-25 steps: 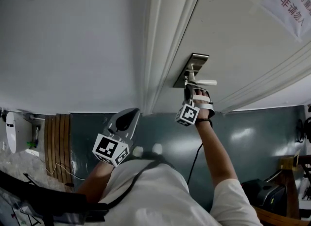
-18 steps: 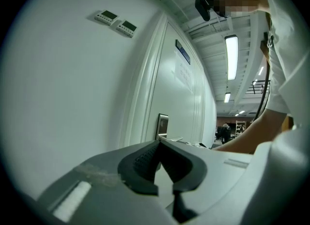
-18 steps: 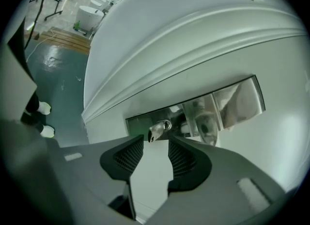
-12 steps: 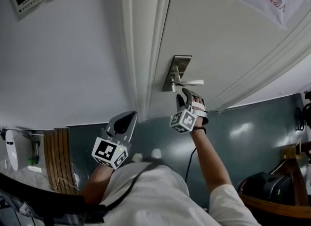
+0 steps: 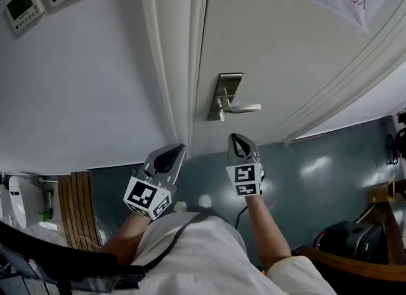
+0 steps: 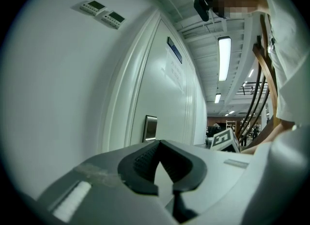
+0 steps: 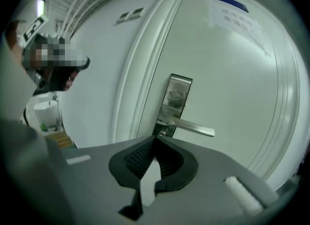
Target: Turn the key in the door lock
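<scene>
Door lock plate [image 5: 223,91], frame centre, lever handle [image 5: 246,108] pointing right; keyhole [image 7: 163,133] at its lower end, key too small to discern. Right gripper [image 5: 238,137] just below, apart from it: fingers just closed, pressed together, empty. Left gripper [image 5: 174,150] lower left, fingers together, parked, probably unneeded.

The right gripper [image 7: 156,139] has just closed its jaws, with nothing between them. Its tips point at the lock [image 7: 177,98], below the handle [image 7: 193,128] of the door [image 7: 232,64].
</scene>
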Demonstrator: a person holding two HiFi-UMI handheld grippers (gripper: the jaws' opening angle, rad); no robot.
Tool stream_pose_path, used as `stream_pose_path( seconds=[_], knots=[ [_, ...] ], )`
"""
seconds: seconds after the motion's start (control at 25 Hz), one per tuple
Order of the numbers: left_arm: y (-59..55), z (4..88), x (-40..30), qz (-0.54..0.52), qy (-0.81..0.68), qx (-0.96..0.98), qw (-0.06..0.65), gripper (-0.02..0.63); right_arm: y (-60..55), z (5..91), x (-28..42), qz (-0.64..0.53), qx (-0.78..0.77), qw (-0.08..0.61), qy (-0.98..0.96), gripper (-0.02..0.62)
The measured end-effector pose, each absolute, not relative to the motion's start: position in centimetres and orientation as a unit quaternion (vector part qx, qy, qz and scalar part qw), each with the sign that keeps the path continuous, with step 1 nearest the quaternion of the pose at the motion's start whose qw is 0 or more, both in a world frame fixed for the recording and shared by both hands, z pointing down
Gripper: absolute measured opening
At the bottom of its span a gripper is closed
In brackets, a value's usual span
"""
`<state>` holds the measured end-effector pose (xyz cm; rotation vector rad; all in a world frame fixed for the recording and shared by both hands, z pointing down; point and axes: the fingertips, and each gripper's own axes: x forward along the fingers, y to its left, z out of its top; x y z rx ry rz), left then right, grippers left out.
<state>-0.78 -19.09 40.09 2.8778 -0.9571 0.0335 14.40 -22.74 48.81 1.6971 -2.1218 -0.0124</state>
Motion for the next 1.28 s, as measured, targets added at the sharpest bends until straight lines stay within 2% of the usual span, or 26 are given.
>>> stream_pose_path(
  seconds=[0.12, 0.64, 1.28],
  knots=[
    [-19.1, 39.7, -0.2, 0.007, -0.311, 0.949, 0.053, 0.005, -21.3, 47.5, 13.8, 0.036, 0.611, 0.137, -0.779, 0.009],
    [-18.6, 37.7, 0.4, -0.004, -0.308, 0.95, 0.044, 0.005, -15.0, 40.9, 12.5, 0.082, 0.594, -0.023, -0.8, 0.009],
    [-19.6, 38.2, -0.5, -0.005, -0.326, 0.944, 0.05, 0.006, -16.7, 40.5, 11.8, 0.094, 0.583, -0.043, -0.806, 0.008]
  ],
)
